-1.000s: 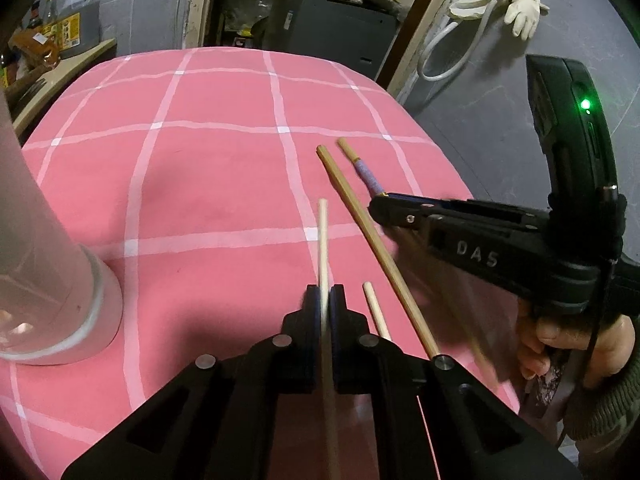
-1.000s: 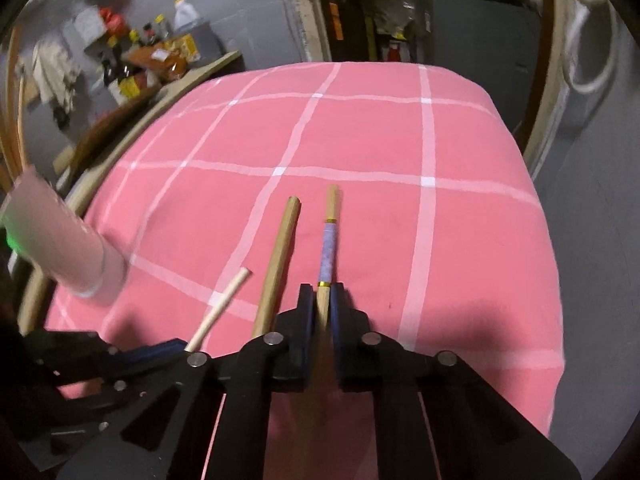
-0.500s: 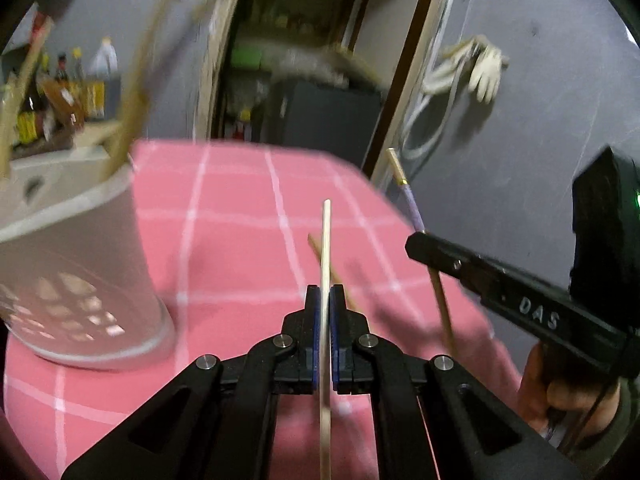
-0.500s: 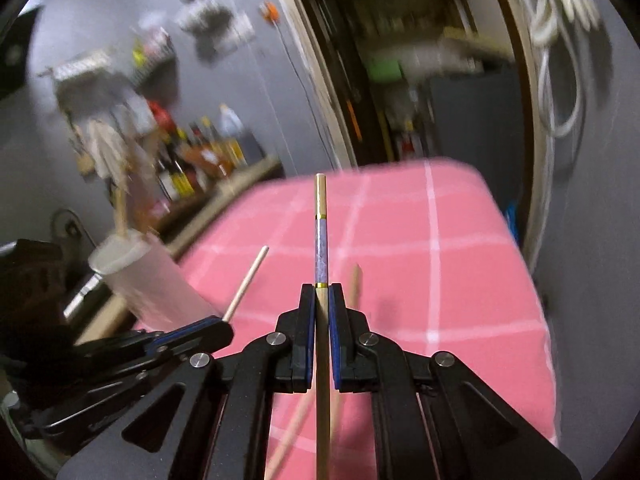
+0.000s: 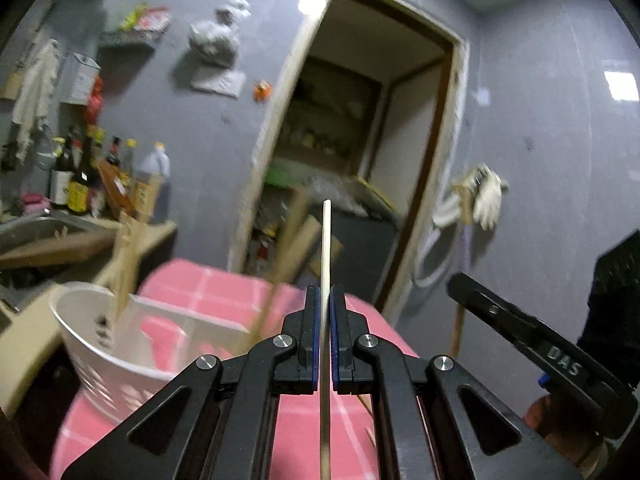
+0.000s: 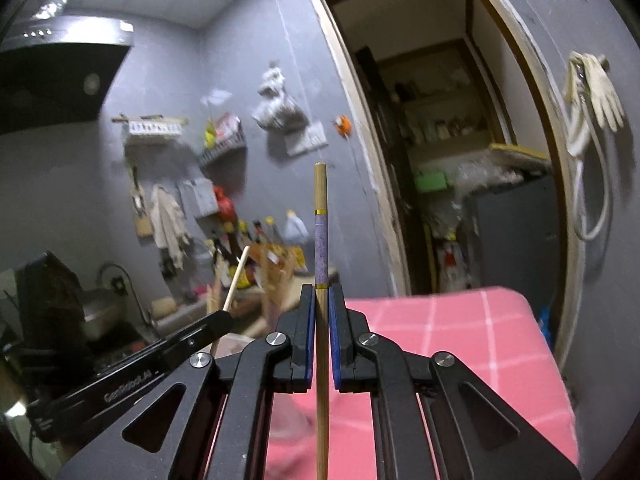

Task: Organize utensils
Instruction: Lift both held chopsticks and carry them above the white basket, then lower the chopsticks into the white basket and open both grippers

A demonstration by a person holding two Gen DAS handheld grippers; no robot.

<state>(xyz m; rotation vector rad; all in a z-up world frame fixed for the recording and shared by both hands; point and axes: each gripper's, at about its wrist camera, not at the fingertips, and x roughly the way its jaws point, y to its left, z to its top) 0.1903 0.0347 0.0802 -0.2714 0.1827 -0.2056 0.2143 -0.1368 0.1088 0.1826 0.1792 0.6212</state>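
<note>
My left gripper [image 5: 326, 292] is shut on a thin pale wooden chopstick [image 5: 326, 240] that sticks out forward, held above the pink checked tablecloth [image 5: 224, 288]. Below and to its left stands a white perforated utensil holder [image 5: 120, 352] with blurred wooden utensils [image 5: 128, 240] in it. The right gripper [image 5: 460, 282] shows at the right edge. In the right wrist view my right gripper [image 6: 321, 292] is shut on a wooden chopstick with a purple band [image 6: 321, 240], also lifted off the cloth [image 6: 460, 328]. The left gripper [image 6: 224, 318] and its pale chopstick [image 6: 238, 276] appear at lower left.
Beyond the table is an open doorway [image 5: 360, 160] into a cluttered storeroom. Bottles [image 5: 80, 184] stand on a counter with a sink [image 5: 36, 228] at the left. White gloves and a hose [image 6: 592, 100] hang on the grey wall to the right.
Both grippers have risen off the cloth with their chopsticks and tilted up to nearly level. The views now face the wall and doorway, and the holder's rim has come into sight below left.
</note>
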